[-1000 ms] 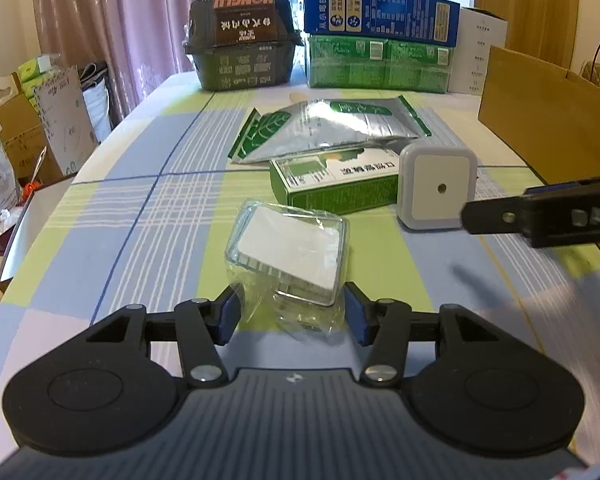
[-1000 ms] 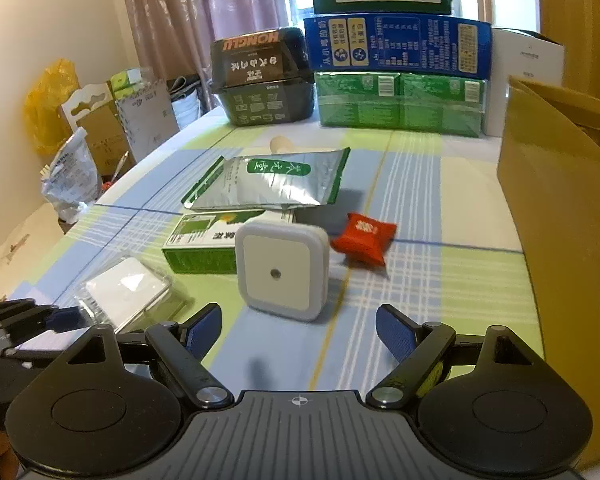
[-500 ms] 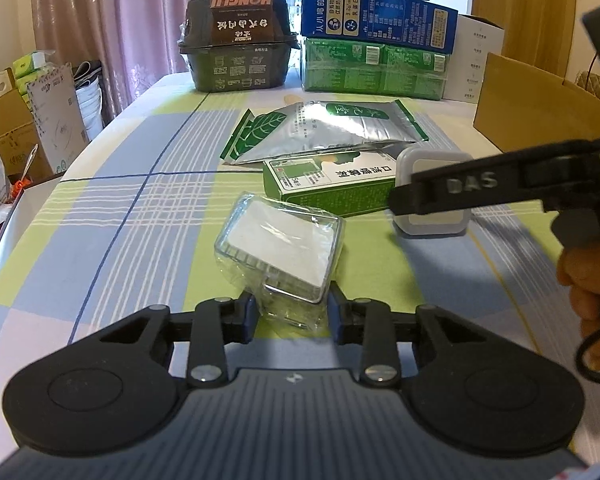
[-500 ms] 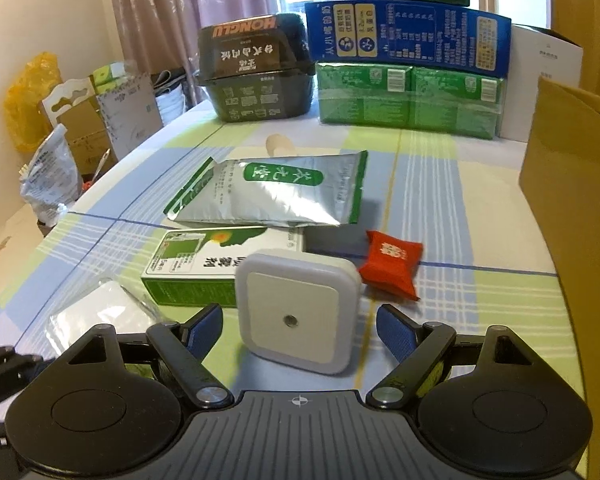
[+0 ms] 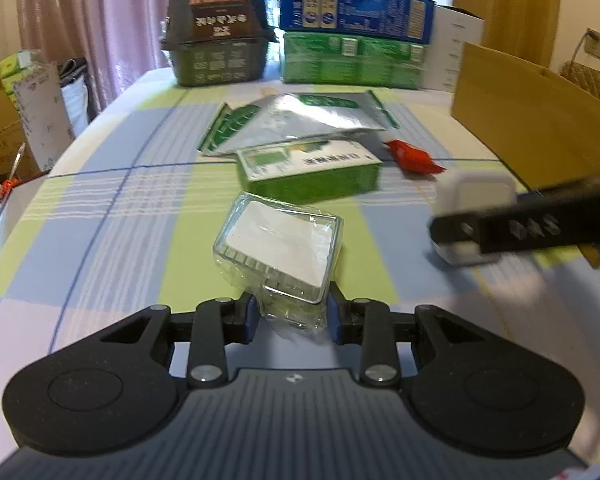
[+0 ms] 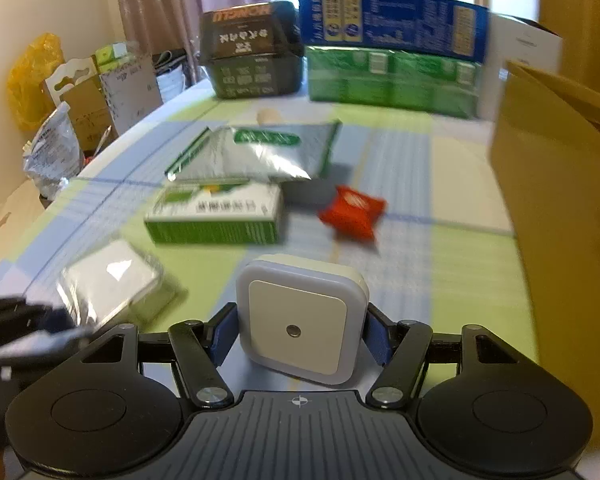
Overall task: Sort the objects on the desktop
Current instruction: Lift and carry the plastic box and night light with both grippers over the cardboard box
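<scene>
A clear plastic packet with a white insert [image 5: 278, 246] sits at the near centre of the left wrist view, and my left gripper [image 5: 291, 316] is shut on its near end. The packet [image 6: 108, 280] lies low left in the right wrist view. A white square night light [image 6: 300, 322] stands between the blue pads of my right gripper [image 6: 300, 334], which is shut on its sides. In the left wrist view the night light [image 5: 474, 196] shows at the right behind the right gripper's black finger [image 5: 520, 230].
A green box [image 5: 308, 172], a silver-green pouch [image 5: 304, 120] and a red sachet [image 5: 414, 156] lie on the checked tablecloth [image 5: 100, 220]. Stacked boxes [image 5: 356, 36] and a dark container [image 5: 216, 36] stand at the far edge. A brown cardboard box [image 6: 564, 200] rises at the right.
My right gripper has closed onto the night light, which was standing free between open fingers a second ago. My left gripper closed on the packet between one second and half a second ago.
</scene>
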`<state>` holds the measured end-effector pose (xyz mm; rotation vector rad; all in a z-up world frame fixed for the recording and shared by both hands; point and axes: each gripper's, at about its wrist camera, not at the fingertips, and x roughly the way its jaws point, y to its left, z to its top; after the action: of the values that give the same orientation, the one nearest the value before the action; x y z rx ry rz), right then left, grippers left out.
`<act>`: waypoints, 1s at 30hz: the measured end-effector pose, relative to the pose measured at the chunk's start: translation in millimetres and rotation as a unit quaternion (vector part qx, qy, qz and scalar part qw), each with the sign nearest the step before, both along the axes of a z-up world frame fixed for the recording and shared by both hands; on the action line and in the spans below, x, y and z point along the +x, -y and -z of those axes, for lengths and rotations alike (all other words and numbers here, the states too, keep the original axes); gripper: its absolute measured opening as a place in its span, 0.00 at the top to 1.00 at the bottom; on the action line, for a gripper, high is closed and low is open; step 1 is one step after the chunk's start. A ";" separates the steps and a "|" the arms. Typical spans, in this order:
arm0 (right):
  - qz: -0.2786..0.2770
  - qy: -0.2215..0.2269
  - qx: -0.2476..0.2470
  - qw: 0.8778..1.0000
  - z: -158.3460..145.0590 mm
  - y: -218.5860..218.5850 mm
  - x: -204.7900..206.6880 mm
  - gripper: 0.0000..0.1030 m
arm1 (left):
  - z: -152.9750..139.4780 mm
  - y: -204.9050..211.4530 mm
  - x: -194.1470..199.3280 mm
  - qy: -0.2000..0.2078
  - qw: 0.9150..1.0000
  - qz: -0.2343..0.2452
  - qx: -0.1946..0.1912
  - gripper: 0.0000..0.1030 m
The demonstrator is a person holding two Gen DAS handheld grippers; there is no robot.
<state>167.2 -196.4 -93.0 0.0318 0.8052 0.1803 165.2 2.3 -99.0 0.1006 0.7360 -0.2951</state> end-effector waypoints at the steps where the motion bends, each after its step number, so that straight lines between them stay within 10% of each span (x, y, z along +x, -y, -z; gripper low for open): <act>1: 0.002 -0.003 0.001 1.000 -1.0 4.4 -9.2 0.40 | -1.4 2.2 -3.5 -0.003 1.000 0.004 -0.001 0.73; 7: 0.008 -0.013 -0.002 1.000 -5.8 20.5 -58.3 0.40 | -1.9 20.8 -28.0 -0.008 1.000 0.026 0.005 0.71; 12: 0.008 -0.010 0.006 1.000 -6.2 26.6 -78.6 0.40 | 1.2 28.5 -34.5 0.010 0.999 0.036 0.029 0.47; 30: 0.022 0.017 0.003 1.000 1.1 24.3 -84.3 0.37 | 7.0 33.4 -29.3 0.032 0.999 0.040 0.013 0.73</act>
<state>82.9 -220.6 -94.1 0.0511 0.7700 0.1408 136.0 -31.1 -105.9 0.1643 0.6737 -0.3572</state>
